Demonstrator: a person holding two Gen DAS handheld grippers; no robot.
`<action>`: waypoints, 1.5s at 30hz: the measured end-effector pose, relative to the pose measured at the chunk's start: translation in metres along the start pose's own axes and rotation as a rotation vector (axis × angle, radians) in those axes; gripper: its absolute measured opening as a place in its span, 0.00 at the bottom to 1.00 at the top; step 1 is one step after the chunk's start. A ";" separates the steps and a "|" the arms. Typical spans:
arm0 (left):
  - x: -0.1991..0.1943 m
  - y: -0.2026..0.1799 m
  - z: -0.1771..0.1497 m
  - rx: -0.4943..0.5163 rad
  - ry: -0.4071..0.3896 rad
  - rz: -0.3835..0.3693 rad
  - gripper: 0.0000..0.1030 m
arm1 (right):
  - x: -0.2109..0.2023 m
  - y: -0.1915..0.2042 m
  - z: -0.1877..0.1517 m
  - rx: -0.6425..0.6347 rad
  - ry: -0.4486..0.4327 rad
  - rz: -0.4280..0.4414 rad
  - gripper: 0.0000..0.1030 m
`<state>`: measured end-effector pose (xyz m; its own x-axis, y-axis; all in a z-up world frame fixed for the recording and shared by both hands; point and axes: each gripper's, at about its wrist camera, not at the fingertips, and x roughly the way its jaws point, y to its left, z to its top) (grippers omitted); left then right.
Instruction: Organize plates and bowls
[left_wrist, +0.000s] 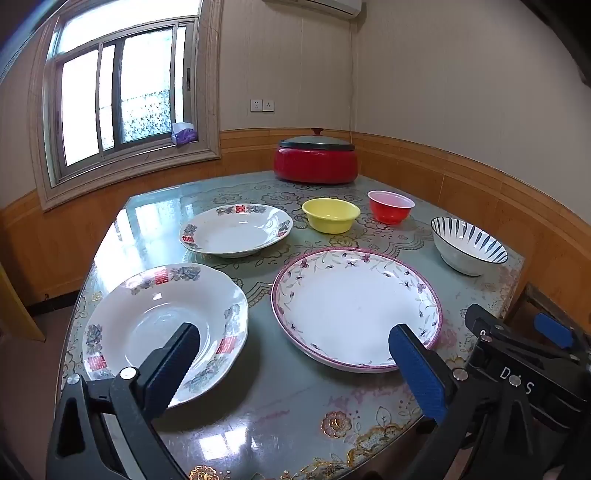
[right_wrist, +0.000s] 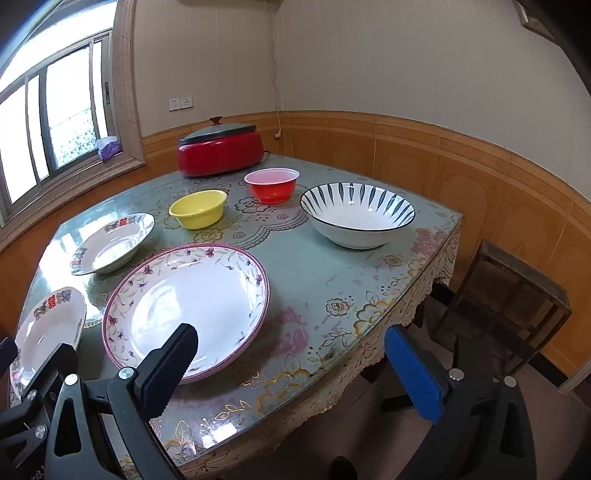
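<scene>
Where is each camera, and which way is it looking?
Left wrist: sits on the left gripper, above the table's near edge, facing the window wall; its open fingers and part of the right gripper show.
Right wrist: sits on the right gripper, off the table's near right corner, facing the far corner; its open fingers show.
Both see the purple-rimmed plate, bowls and red pot.

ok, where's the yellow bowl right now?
In both views the yellow bowl sits on the far half of the table, between the far white plate and the red bowl, touching neither.
</scene>
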<state>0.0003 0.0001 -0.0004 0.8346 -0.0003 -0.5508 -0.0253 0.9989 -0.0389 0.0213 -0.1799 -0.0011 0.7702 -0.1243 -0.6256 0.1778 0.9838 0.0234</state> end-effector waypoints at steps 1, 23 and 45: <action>0.000 0.000 0.000 0.003 0.001 -0.002 1.00 | 0.000 0.000 0.000 0.002 -0.020 0.004 1.00; -0.002 -0.002 -0.004 0.023 0.030 -0.027 1.00 | -0.002 -0.001 -0.003 0.018 0.005 0.015 1.00; 0.000 -0.003 -0.004 0.029 0.046 -0.045 1.00 | 0.001 0.001 -0.003 0.006 0.014 0.020 1.00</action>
<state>-0.0021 -0.0035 -0.0033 0.8083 -0.0465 -0.5869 0.0278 0.9988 -0.0409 0.0202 -0.1791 -0.0038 0.7648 -0.1029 -0.6360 0.1665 0.9852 0.0408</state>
